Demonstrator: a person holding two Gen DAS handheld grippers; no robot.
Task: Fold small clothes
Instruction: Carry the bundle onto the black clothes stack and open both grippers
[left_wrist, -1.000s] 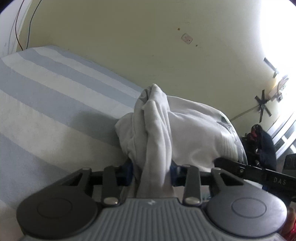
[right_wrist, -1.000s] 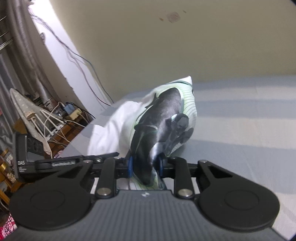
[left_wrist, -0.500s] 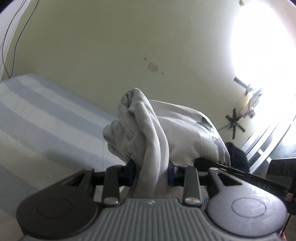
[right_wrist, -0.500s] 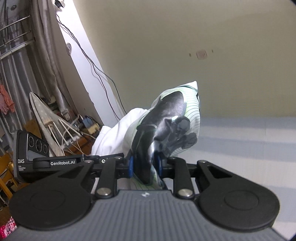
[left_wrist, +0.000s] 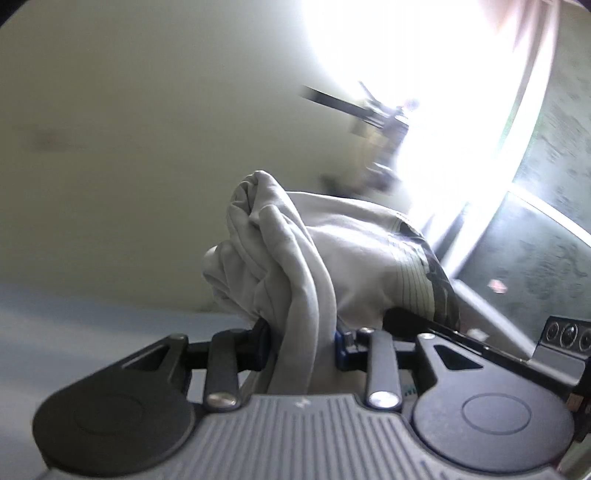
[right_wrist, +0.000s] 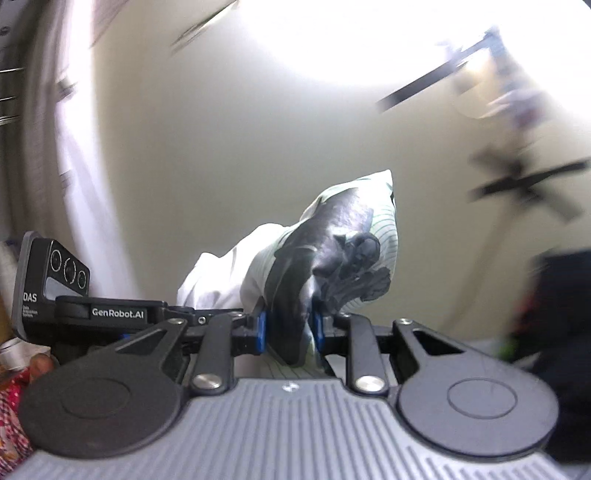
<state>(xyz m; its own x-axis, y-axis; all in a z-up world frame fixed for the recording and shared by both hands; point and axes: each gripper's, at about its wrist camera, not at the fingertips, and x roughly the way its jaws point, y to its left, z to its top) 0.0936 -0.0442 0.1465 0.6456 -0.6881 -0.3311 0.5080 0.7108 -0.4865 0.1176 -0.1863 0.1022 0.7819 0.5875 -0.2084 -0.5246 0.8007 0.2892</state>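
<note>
A small white garment (left_wrist: 288, 266) with thin green stripes and a dark print hangs in the air between both grippers. In the left wrist view my left gripper (left_wrist: 301, 341) is shut on a bunched white fold of it. Seen from the right wrist, the right gripper (right_wrist: 290, 326) is shut on the printed part of the same garment (right_wrist: 332, 254). The other gripper's body (right_wrist: 55, 291) shows at the left of the right wrist view, and again at the right edge (left_wrist: 554, 343) of the left wrist view. Both views are blurred by motion.
A pale yellow wall (left_wrist: 129, 147) fills the background. A blue-striped bed sheet (left_wrist: 74, 321) shows low at the left. A bright window (left_wrist: 424, 74) glares at the upper right. A ceiling fan (right_wrist: 528, 184) and a curtain (right_wrist: 74, 147) appear in the right wrist view.
Both grippers have lifted the garment clear of the bed and tilted upward, so the bed has dropped nearly out of both views. The grips on the cloth look unchanged.
</note>
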